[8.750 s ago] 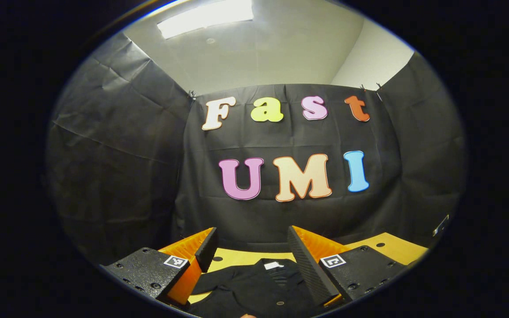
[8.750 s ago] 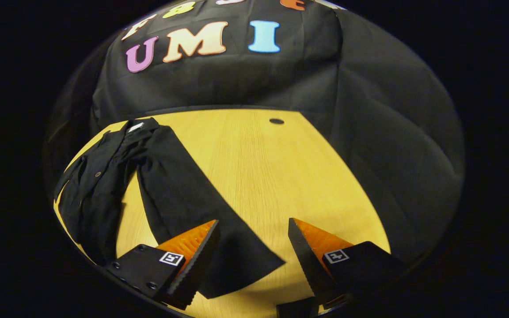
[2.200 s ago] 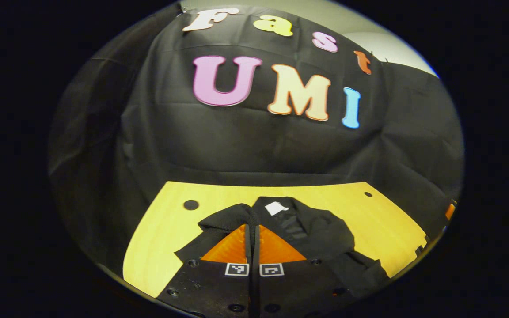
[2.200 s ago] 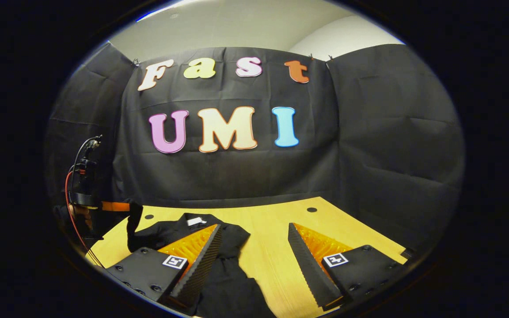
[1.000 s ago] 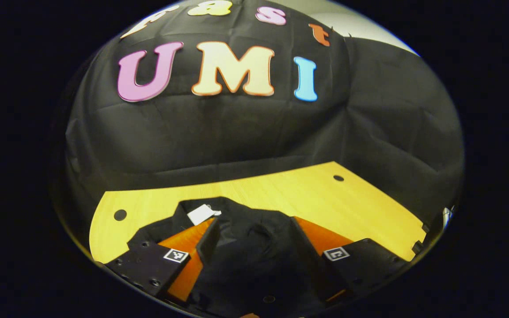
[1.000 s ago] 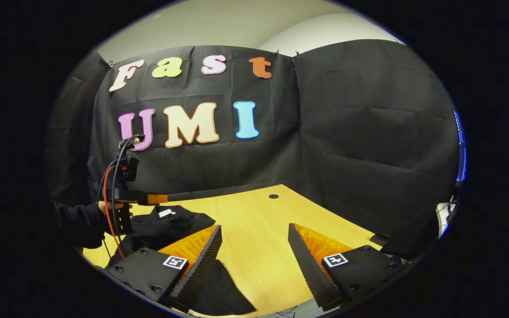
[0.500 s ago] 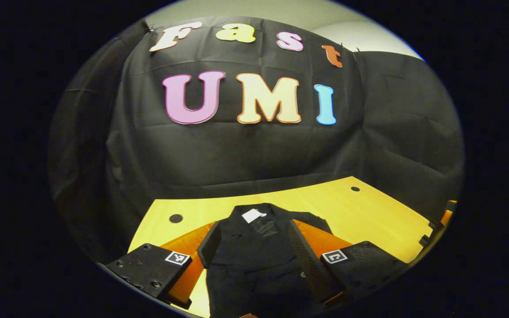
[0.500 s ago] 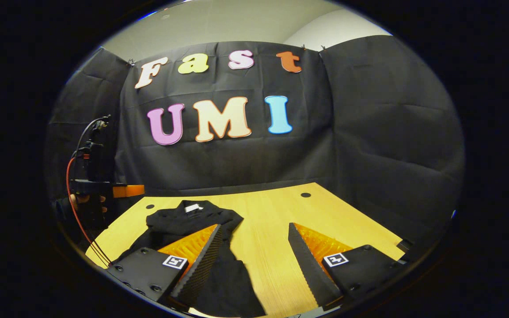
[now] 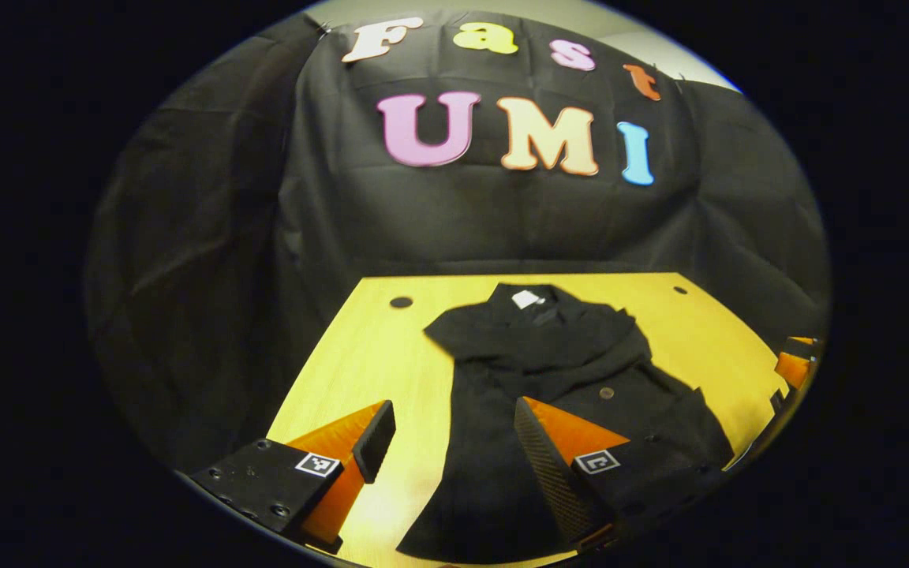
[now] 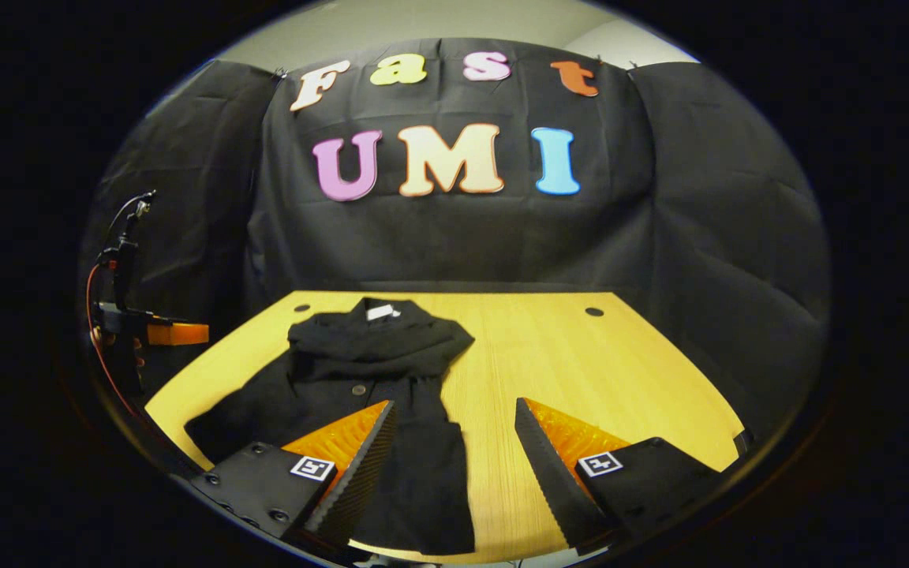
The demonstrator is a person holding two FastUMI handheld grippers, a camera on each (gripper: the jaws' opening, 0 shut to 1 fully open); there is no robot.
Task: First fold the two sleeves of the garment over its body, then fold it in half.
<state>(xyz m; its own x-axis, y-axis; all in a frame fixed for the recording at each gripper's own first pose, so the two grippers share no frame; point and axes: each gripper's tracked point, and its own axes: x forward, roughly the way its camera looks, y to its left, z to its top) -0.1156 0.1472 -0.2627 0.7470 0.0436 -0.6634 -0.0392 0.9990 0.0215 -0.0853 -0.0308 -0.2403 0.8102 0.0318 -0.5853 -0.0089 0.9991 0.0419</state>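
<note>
Garment lay on the wooden table, mid-frame in both views.
Left gripper and right gripper hovered at the lower edge, jaws spread, grasping nothing.

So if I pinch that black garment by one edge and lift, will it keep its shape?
Probably not. The black garment lies limp and creased on the table, so it should droop. Its folded-over sleeves will likely slide loose. It looks thin, so probably light.
</note>
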